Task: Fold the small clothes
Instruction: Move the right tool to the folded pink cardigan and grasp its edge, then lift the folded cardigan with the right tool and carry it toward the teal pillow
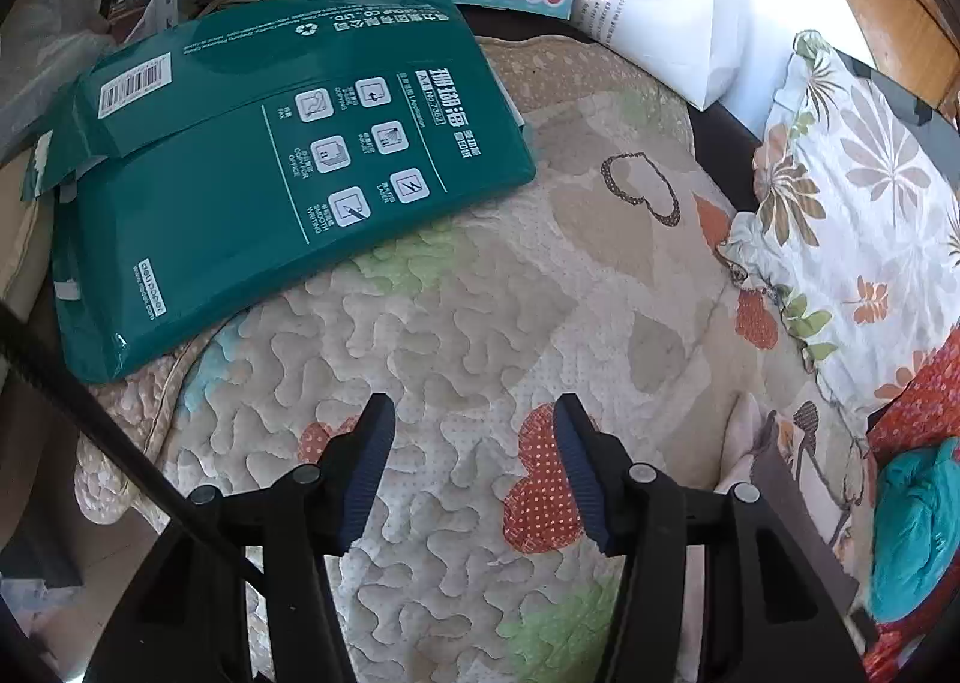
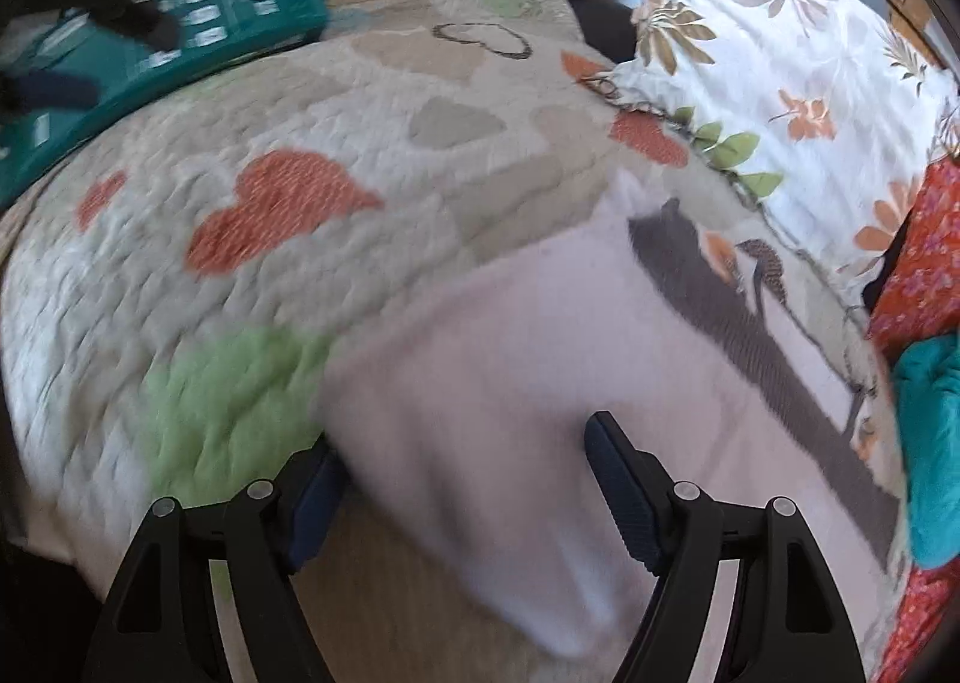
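Quilted bedspread (image 1: pixel 480 323) lies under spread, empty left fingers (image 1: pixel 474 413); pale garment (image 2: pixel 510 383) drapes between spread right fingers (image 2: pixel 624 491), so closing carelessly risks bunching it.

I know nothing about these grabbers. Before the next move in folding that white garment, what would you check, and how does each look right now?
1. Left gripper free: ok, jaws apart with only the quilt under them.
2. Right gripper ready: ok, jaws apart.
3. White garment between the right fingers: ok, though whether the pads touch it, cannot tell.
4. Garment lying flat: cannot tell, picture is blurred.
5. Folding space: ok, green paper pack and flowered pillow sit at the quilt's edges.
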A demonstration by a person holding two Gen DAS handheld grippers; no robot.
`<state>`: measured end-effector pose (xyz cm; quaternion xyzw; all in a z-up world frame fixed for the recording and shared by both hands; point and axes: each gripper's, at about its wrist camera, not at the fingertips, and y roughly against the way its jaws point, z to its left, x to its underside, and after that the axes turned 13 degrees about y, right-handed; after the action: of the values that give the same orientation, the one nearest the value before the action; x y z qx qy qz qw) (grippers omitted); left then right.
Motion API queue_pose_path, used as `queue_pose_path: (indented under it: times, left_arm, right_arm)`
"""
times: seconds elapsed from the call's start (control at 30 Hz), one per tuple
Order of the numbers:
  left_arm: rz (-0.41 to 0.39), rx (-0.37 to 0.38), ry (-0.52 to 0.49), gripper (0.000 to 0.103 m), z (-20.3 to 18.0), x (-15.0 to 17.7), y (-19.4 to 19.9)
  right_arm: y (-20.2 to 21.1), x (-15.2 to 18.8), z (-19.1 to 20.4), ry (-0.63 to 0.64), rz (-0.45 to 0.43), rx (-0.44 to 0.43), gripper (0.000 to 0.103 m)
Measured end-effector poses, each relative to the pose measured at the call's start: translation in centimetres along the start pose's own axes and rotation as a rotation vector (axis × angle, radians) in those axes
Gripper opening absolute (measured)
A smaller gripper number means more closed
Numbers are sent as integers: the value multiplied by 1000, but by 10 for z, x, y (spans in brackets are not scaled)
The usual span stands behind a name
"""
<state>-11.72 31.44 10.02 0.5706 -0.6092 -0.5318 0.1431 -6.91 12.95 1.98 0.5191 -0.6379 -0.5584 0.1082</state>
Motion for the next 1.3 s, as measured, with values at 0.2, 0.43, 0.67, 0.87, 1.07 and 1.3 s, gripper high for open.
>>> queue_pose_path:
  times: [0.2,0.43,0.67,0.87,1.07,1.3]
  left_arm:
    - [11,-15,-15,54,-4,7,-5]
    - [13,-17,-80,54,-27,30,-7]
    - [69,16,-286,54,-91,101,-13]
    - [173,110,-520,54,-155,190,-23]
    - [280,232,-687,54,-199,281,-18]
    - [115,89,-934,55,-218,354,-27]
  right_arm:
    - [-10,-15,-28,-131,38,3,14]
    - [50,32,-132,-442,-93,-129,11]
    - [117,175,-259,-766,-151,-36,11]
    - [103,304,-286,-940,7,-22,11]
    - [81,325,-269,-940,-12,-101,12]
    - [92,349,-281,-978,-77,-87,27]
